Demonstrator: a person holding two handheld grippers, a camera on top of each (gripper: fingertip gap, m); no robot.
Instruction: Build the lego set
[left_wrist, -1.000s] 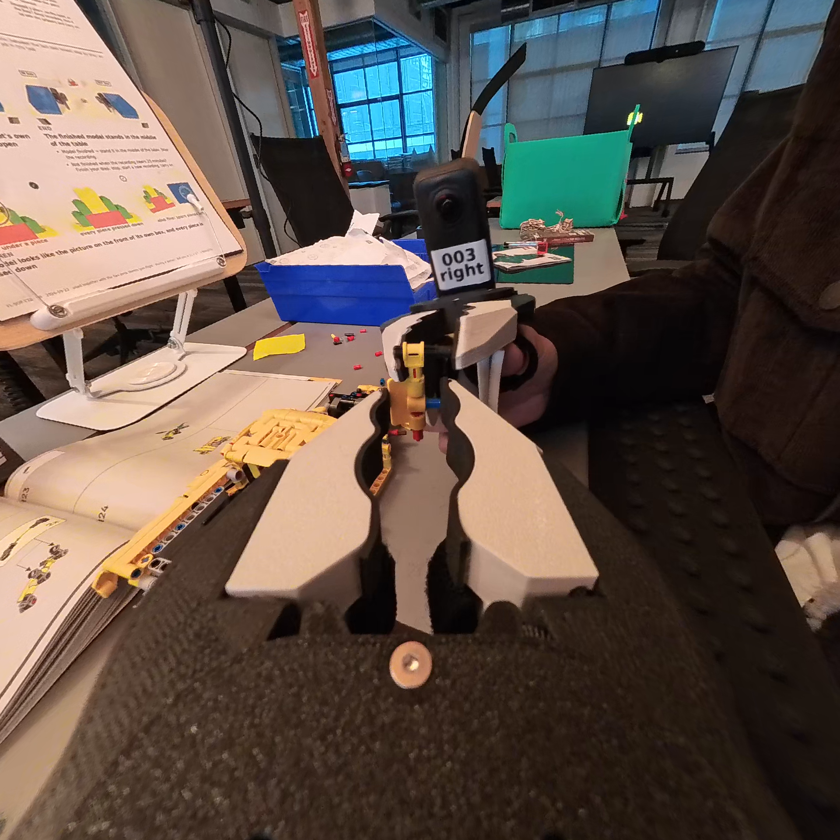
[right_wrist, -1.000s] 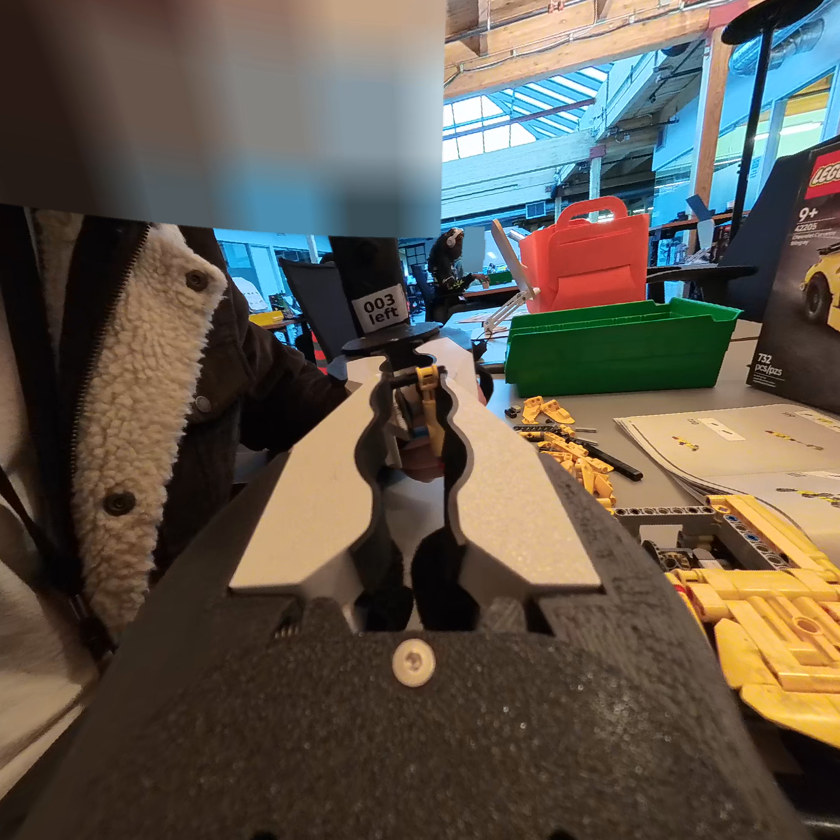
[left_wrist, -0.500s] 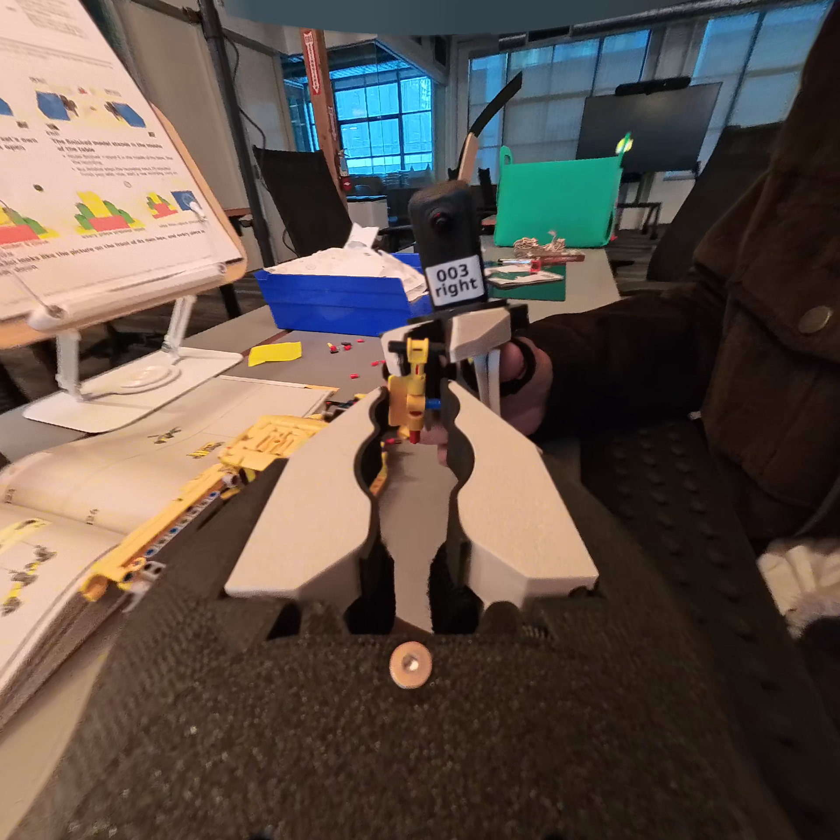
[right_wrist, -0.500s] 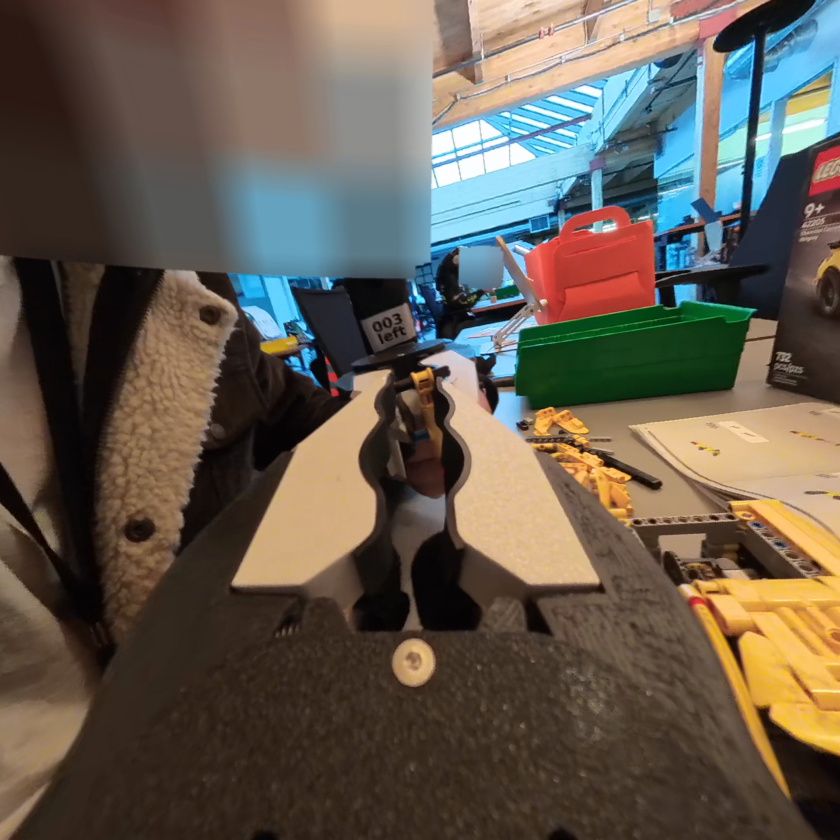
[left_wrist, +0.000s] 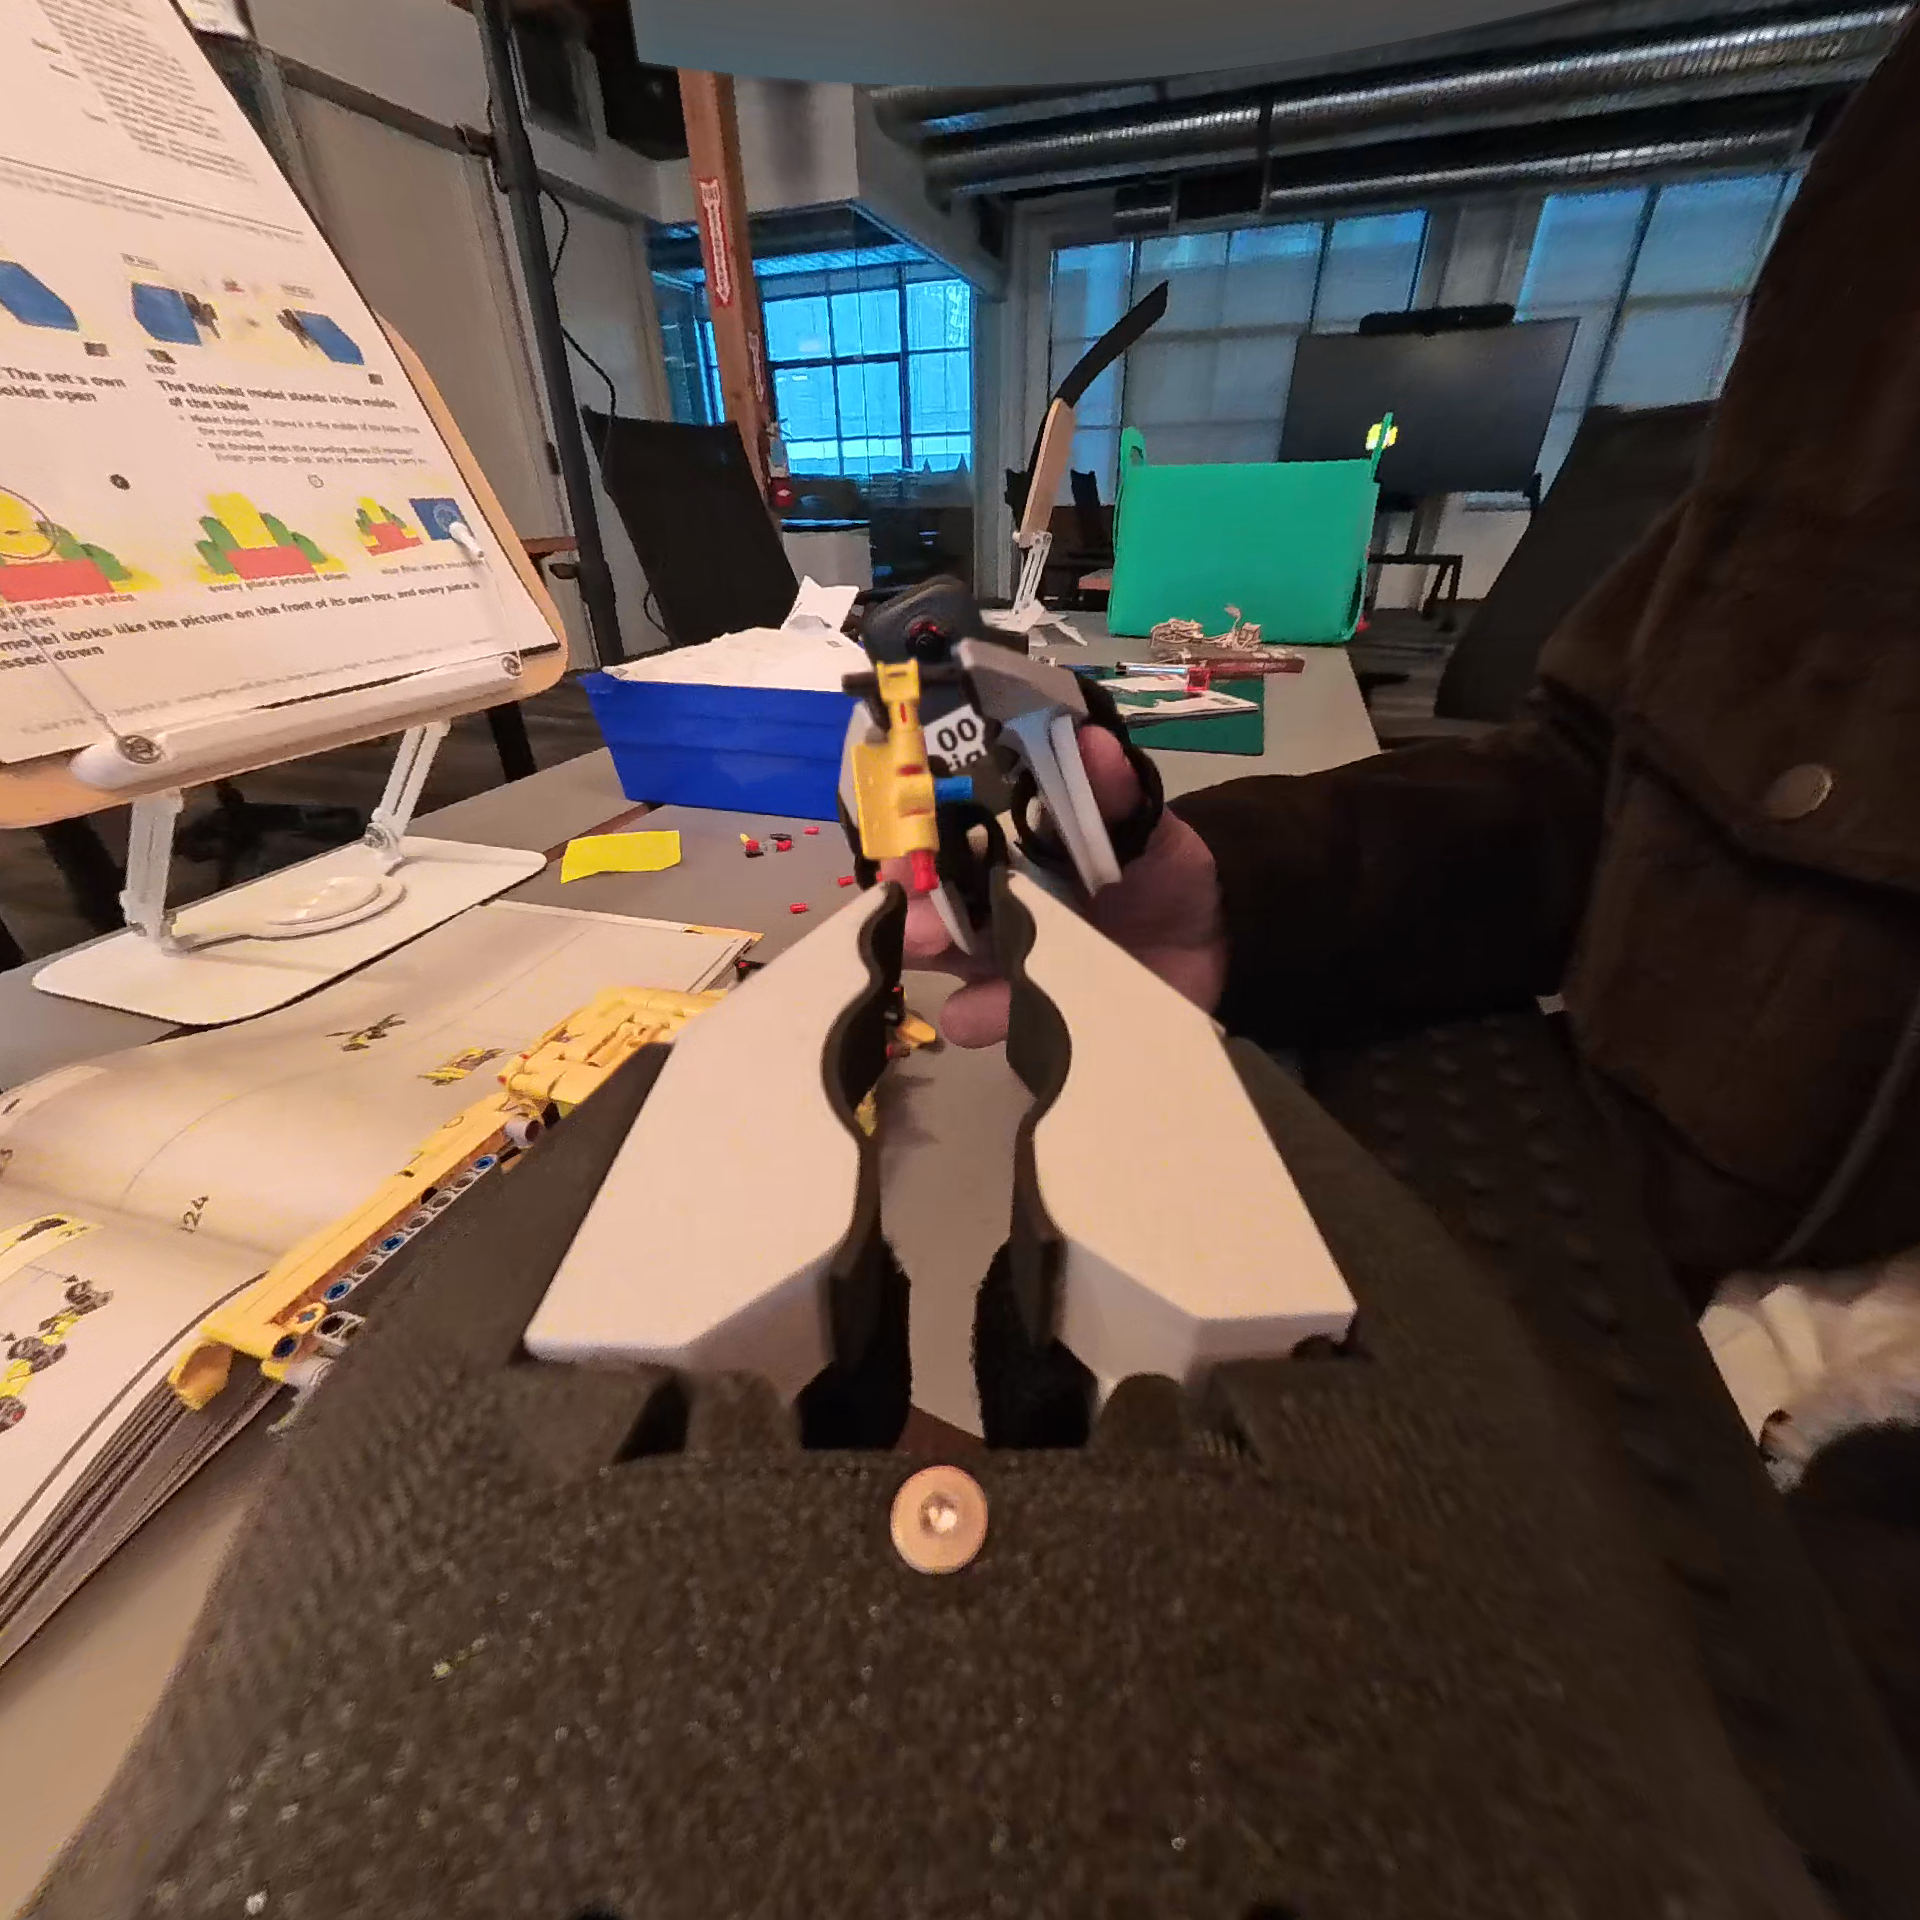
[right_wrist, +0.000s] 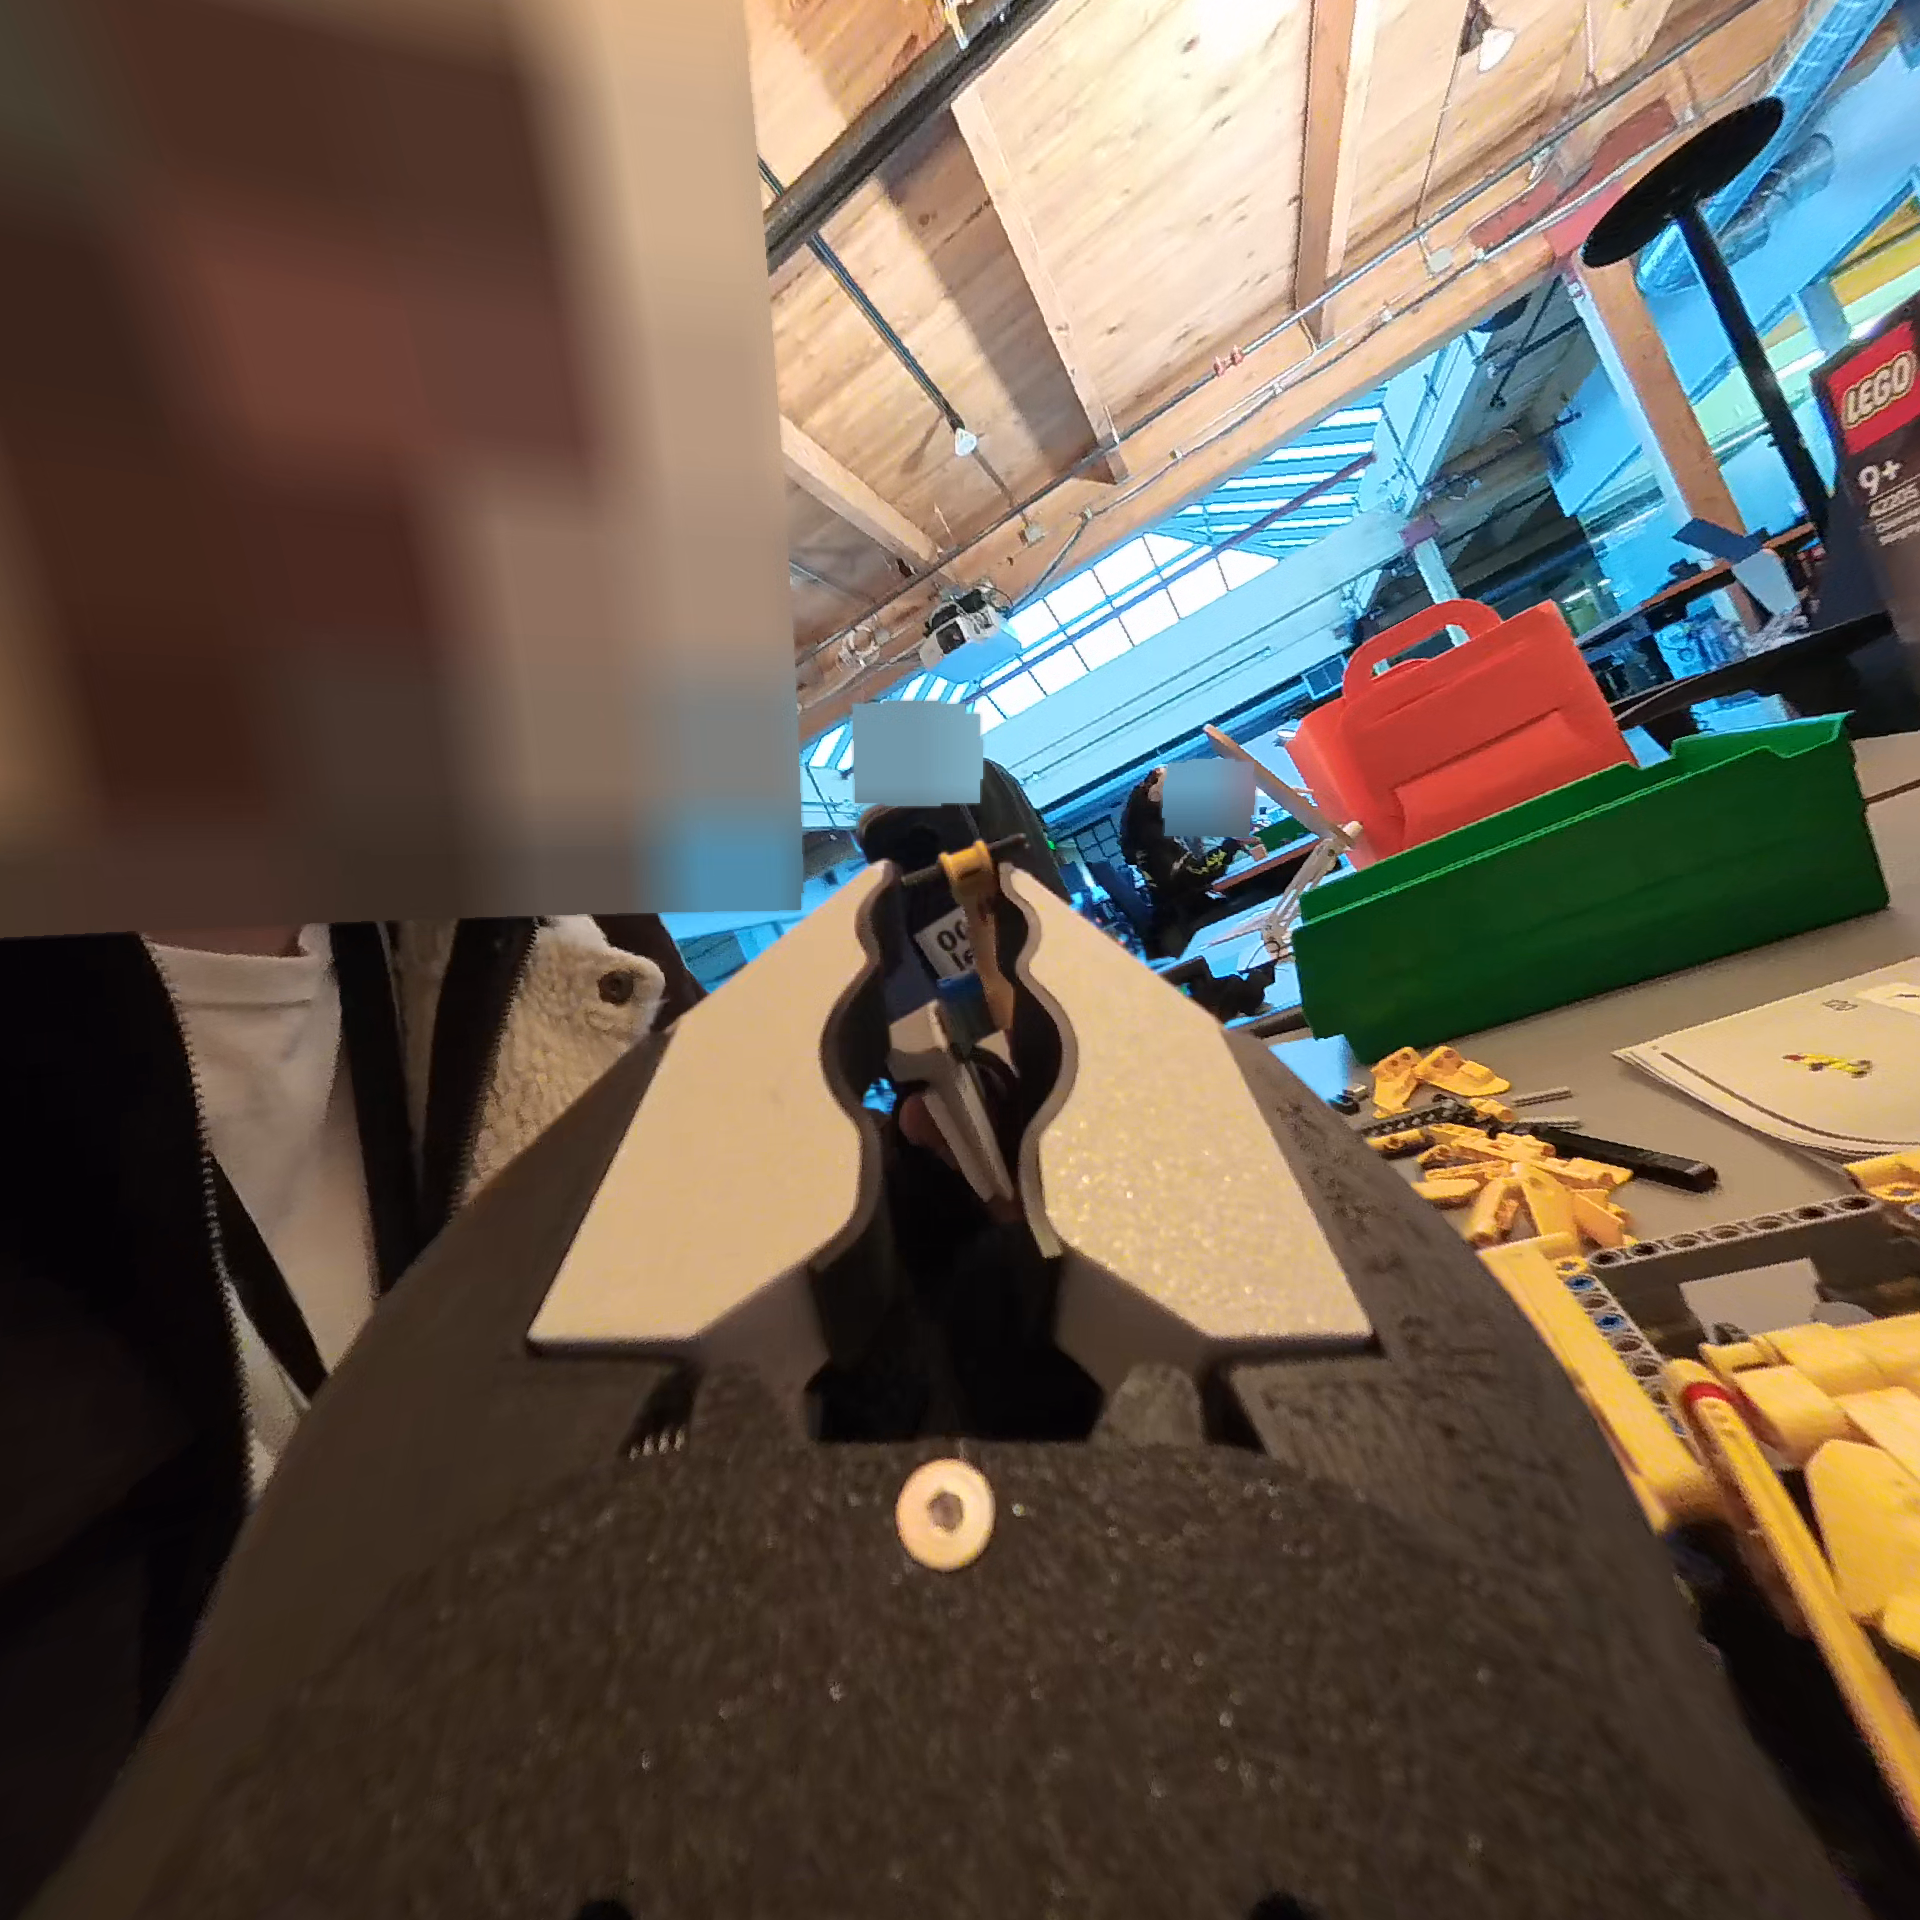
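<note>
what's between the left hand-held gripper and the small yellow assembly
Nothing visible. The small yellow assembly, at the right hand-held gripper's tips, hangs just beyond the open left hand-held gripper's tips.

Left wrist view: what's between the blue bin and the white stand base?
A yellow paper scrap, flat on the table, between blue bin and white stand base; tiny red pieces lie right of it. Left wrist view only.

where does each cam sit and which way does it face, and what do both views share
Left wrist view: sits on the left claw, facing across the table toward the blue bin; its fingers, a hand and dark sleeve show.
Right wrist view: sits on the right claw, tilted up toward the person's jacket and ceiling; its fingers show.
Shared: the small yellow lego piece held between them.
</note>
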